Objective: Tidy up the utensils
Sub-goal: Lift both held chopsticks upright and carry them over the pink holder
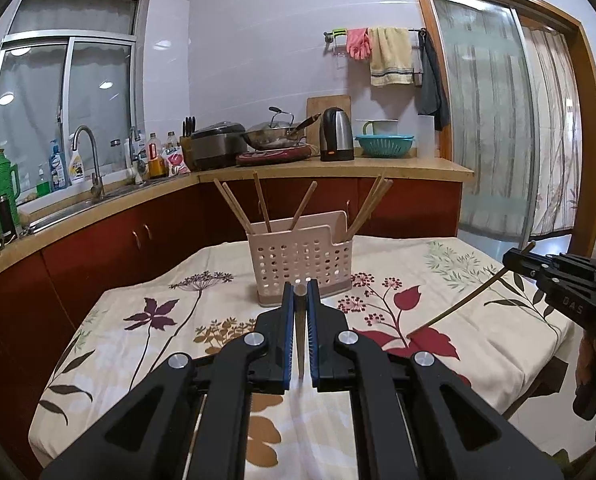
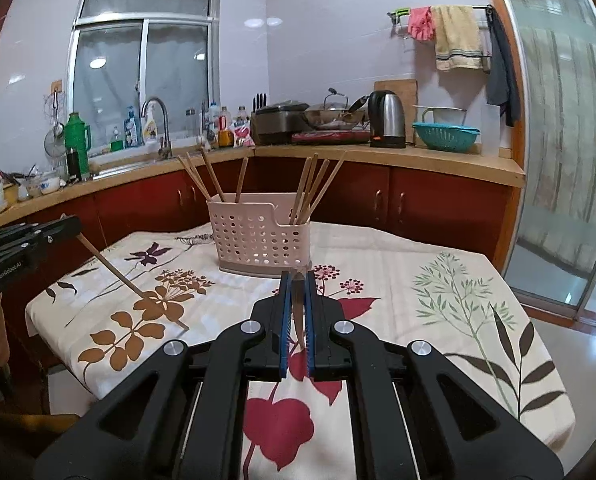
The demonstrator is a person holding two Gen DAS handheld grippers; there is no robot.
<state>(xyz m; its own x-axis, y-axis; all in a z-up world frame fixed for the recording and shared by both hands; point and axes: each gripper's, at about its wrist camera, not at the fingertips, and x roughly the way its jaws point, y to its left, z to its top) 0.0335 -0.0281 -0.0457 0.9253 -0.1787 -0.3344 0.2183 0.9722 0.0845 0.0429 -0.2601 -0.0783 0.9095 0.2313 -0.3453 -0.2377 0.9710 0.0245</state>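
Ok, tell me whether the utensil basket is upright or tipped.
Upright: the utensil basket stands flat on the tablecloth, chopsticks pointing up.

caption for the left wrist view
Left tongs shut on a chopstick, facing the pink utensil holder.

A floral tablecloth (image 1: 145, 344) covers the table. Behind, on the counter (image 1: 338, 168): a kettle (image 1: 336, 134), a wok (image 1: 275, 132) on a red hob (image 1: 273, 157), a rice cooker (image 1: 215, 144), a teal colander (image 1: 384, 145), 1 green flask (image 1: 2, 184). A towel (image 1: 390, 56) hangs above.

Table (image 2: 498, 420) under floral cloth (image 2: 398, 280), pink perforated utensil caddy (image 2: 261, 240) standing on it
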